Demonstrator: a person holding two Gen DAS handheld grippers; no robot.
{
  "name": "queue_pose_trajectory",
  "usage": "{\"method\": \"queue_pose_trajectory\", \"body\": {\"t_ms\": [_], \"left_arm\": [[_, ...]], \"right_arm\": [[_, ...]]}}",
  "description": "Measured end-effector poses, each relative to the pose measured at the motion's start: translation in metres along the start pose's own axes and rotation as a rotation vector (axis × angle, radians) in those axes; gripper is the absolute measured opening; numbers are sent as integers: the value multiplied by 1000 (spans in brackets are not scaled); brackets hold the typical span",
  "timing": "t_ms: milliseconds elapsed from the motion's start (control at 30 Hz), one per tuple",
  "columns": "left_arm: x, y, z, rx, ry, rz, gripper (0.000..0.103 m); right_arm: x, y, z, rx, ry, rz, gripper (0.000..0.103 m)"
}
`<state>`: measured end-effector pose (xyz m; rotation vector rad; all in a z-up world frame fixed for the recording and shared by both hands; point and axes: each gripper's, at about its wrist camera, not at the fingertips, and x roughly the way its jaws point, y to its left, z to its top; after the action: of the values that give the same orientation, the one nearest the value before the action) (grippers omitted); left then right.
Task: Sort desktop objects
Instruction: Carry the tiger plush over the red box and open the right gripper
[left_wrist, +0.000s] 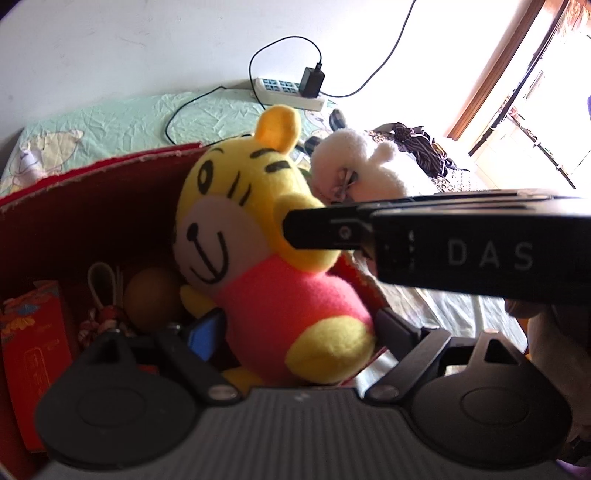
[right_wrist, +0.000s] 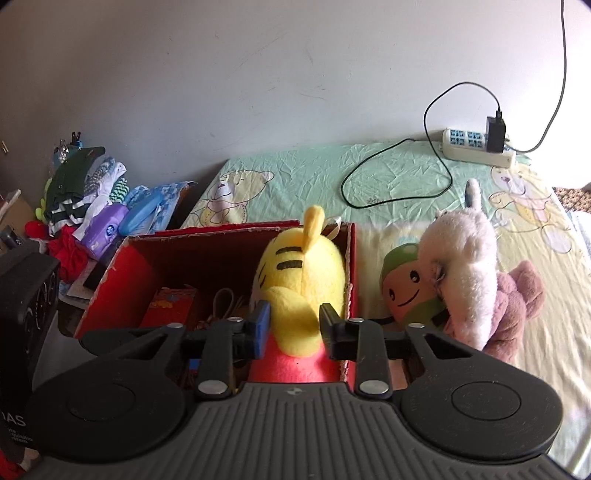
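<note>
A white power strip (right_wrist: 478, 147) with a black charger (right_wrist: 495, 134) is lying on the bear-print bedsheet (right_wrist: 388, 177), its cable (right_wrist: 399, 181) looping beside.

You are looking at a plain white wall (right_wrist: 229, 81) rising behind a bed (right_wrist: 388, 177) that is wearing a wrinkled green sheet with bear prints. Bright daylight is pouring through a wood-framed window (left_wrist: 517, 85) and washing out that side.
</note>
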<state>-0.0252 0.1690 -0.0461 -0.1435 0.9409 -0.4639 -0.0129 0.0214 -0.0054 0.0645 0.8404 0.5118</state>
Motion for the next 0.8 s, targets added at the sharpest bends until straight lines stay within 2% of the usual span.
{"method": "queue_pose_trajectory", "body": {"t_ms": [200,333,400,600,733,800], "left_arm": [[4,0,-2,-23,-4,18,89],[3,-5,-2,-4,-11,43,89],[0,-6,-2,7,-14,53,89],[-19,-13,-3,50,-52,108,89],[-37,-19,-2,63,-94,137,89],[-46,-22,1,51,-116,129,89]], "right_arm": [[6,1,-9,-12,3,-18,27],[7,-8,-10,52,20,14,27],[1,-12,-12,81,10,52,32],[-33,-32,-21,144,-76,133,33],[-55,-55,-29,189,-142,108,33],[-61,-71,-32,235,-159,91,33]]}}
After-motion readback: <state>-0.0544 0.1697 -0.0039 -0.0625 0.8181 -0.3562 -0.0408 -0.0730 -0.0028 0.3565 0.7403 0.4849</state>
